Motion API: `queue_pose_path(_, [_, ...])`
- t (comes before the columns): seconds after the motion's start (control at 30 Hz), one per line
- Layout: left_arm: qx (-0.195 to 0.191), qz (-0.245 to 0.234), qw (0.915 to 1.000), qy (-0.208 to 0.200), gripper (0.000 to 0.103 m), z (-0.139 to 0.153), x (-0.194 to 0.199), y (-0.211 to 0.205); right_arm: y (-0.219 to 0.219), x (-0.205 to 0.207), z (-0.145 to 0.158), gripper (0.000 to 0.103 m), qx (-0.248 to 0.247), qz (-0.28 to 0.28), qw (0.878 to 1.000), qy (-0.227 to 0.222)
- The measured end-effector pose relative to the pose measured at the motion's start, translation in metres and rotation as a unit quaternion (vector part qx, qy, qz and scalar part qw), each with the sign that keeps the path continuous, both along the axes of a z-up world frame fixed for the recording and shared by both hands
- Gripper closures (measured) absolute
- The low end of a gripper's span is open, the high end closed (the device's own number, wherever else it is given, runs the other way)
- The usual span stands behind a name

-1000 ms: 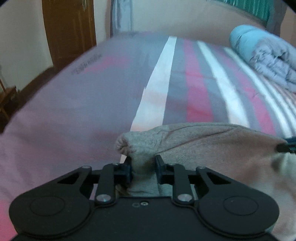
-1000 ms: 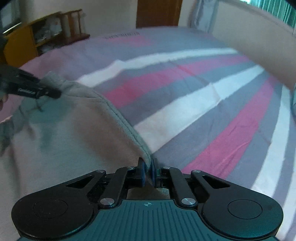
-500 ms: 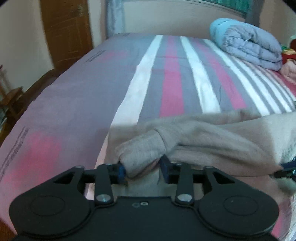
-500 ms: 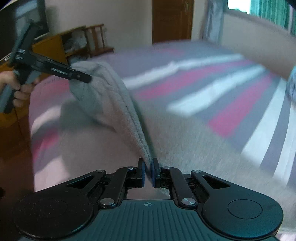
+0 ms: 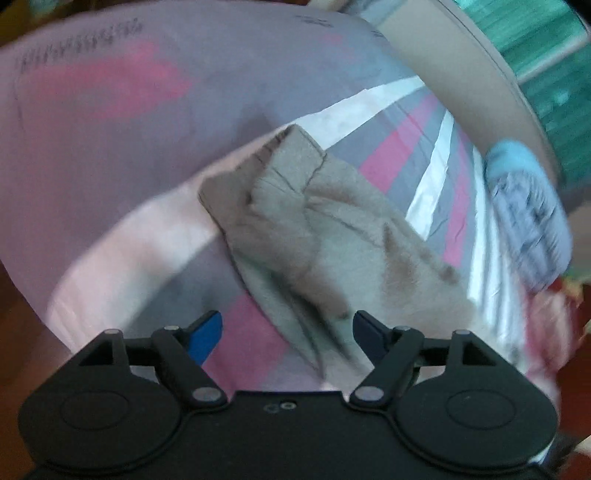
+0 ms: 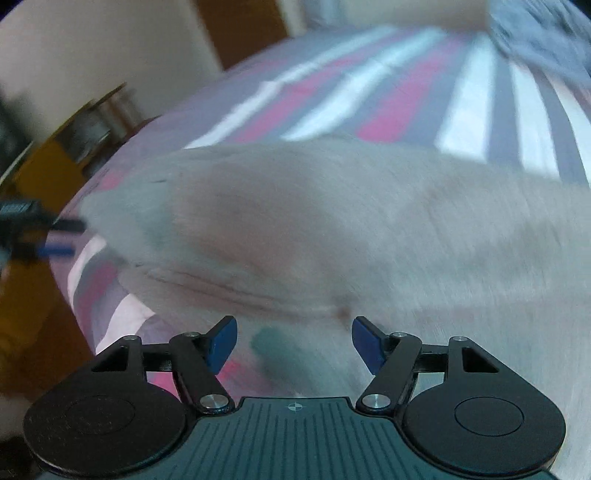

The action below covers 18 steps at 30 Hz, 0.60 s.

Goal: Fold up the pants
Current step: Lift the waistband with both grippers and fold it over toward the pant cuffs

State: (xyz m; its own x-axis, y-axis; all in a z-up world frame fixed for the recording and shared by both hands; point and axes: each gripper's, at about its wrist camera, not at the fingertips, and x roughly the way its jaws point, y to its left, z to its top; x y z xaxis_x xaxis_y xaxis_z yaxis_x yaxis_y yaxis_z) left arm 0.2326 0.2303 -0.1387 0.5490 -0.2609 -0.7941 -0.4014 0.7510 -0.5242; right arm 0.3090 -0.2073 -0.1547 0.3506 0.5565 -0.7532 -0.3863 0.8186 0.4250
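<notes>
The beige-grey pants [image 5: 317, 236] lie folded over on the striped bed [image 5: 110, 147]. In the left wrist view their crumpled edge runs from the middle down between the jaws of my left gripper [image 5: 288, 332]. Those jaws are opening, and the pads stand clear of the cloth. In the right wrist view the pants [image 6: 351, 221] spread wide across the bed [image 6: 388, 96]. My right gripper [image 6: 293, 339] hangs just above a seam with its jaws opening and nothing pinched. The left gripper [image 6: 59, 236] shows at that view's left edge, by the pants' corner.
A rolled blue-grey quilt [image 5: 528, 218] lies on the far side of the bed, also the quilt [image 6: 546, 40] at the top right. A wooden door [image 6: 240, 29] and a yellow shelf [image 6: 48, 173] stand past the bed's edge.
Both grippers carried the pants' edge across and laid it down on the rest of the cloth. Both then let go, their jaws spreading from a pinch to wide apart. Both views rolled.
</notes>
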Motion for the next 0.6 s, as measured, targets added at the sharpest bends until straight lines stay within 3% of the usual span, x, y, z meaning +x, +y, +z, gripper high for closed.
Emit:
queue_pose_path(0.17, [-0.001, 0.010, 0.9997, -0.023, 0.032, 0.004, 0.016, -0.015, -0.021, 0.013, -0.004, 0.034, 0.048, -0.065, 0.994, 0.067])
queue_pose_path(0.27, [-0.008, 0.016, 0.9996, -0.023, 0.042, -0.004, 0.033, -0.022, -0.026, 0.021, -0.001, 0.034, 0.070, -0.096, 0.989, 0.083])
queue_pose_path(0.3, [0.000, 0.018, 0.9994, -0.029, 0.056, -0.004, 0.034, -0.023, -0.029, 0.024, -0.001, 0.035, 0.074, -0.111, 0.987, 0.084])
queue_pose_path(0.33, [0.015, 0.016, 0.9991, -0.036, 0.086, -0.004, 0.036, -0.026, -0.031, 0.029, -0.001, 0.035, 0.078, -0.132, 0.984, 0.087])
queue_pose_path(0.37, [0.026, 0.012, 0.9988, -0.040, 0.094, -0.004, 0.037, -0.027, -0.034, 0.032, -0.003, 0.038, 0.083, -0.150, 0.981, 0.092])
queue_pose_path(0.4, [0.028, 0.015, 0.9986, -0.043, 0.093, -0.005, 0.037, -0.027, -0.036, 0.034, -0.006, 0.046, 0.085, -0.165, 0.978, 0.096])
queue_pose_path(0.43, [0.029, 0.020, 0.9984, -0.044, 0.095, -0.004, 0.036, -0.026, -0.038, 0.037, -0.008, 0.061, 0.086, -0.183, 0.974, 0.104])
queue_pose_path(0.47, [0.034, 0.017, 0.9981, -0.049, 0.095, -0.003, 0.036, -0.027, -0.042, 0.038, -0.011, 0.066, 0.092, -0.201, 0.969, 0.111])
queue_pose_path(0.6, [0.058, -0.002, 0.9964, -0.063, 0.095, 0.002, 0.039, -0.031, -0.049, 0.047, -0.016, 0.069, 0.126, -0.260, 0.950, 0.122])
